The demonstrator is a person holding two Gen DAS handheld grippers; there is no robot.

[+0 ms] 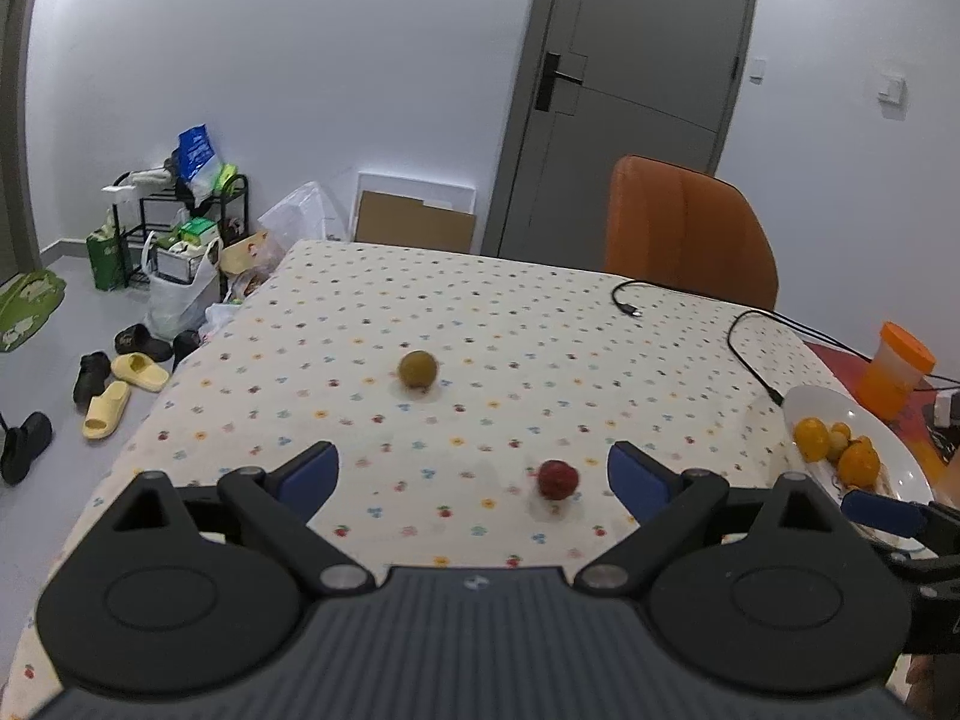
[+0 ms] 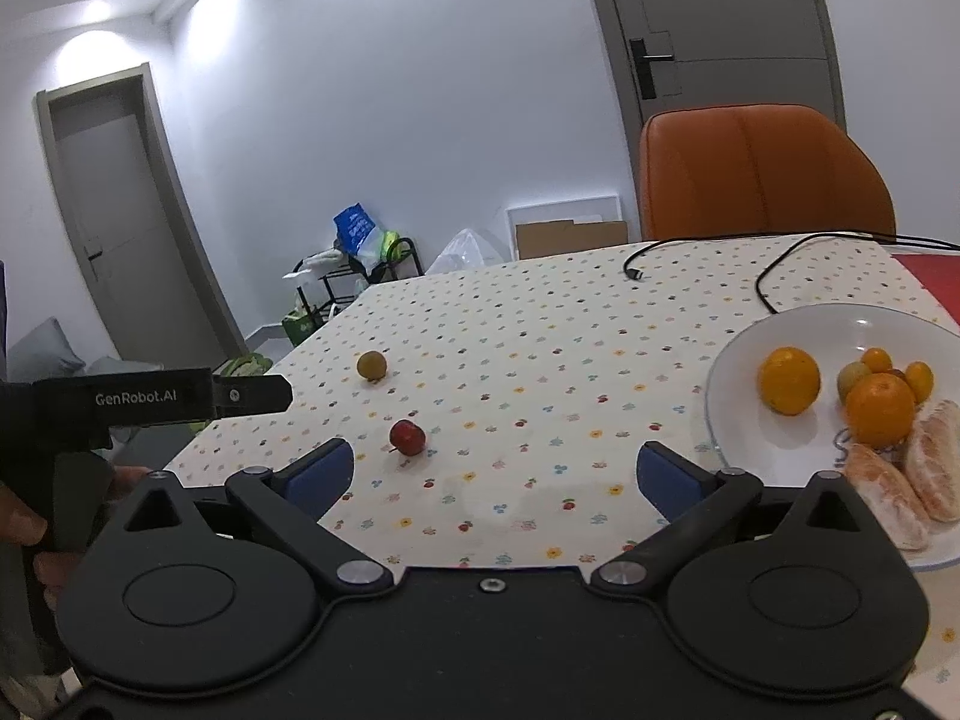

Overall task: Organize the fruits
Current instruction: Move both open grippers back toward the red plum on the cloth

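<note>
Fingers of both grippers were found spread wide and empty: the left gripper (image 1: 474,474) hovered low over the tablecloth (image 1: 540,324), and the right gripper (image 2: 495,477) was held likewise, just left of the white plate (image 2: 738,354). Nearest the left gripper lay a small red fruit (image 1: 558,479), resting on the cloth between the spread pads and closer to the right-hand pad (image 1: 636,480), untouched. Beyond it, near the middle of the table and well apart from the plate, sat a round yellow-green fruit (image 1: 418,369), also loose. On the plate, at the table's right side, were two oranges (image 2: 789,380), several small orange and greenish fruits (image 2: 876,360) and peeled citrus segments (image 2: 927,450). By these findings most of the fruit had been gathered, assuming the plate is the collection point; two pieces remained outside it. The red fruit appeared the likelier next pick for the left gripper, being closest. Black cables (image 1: 750,324) lay at the far edge, clear of the work.
</note>
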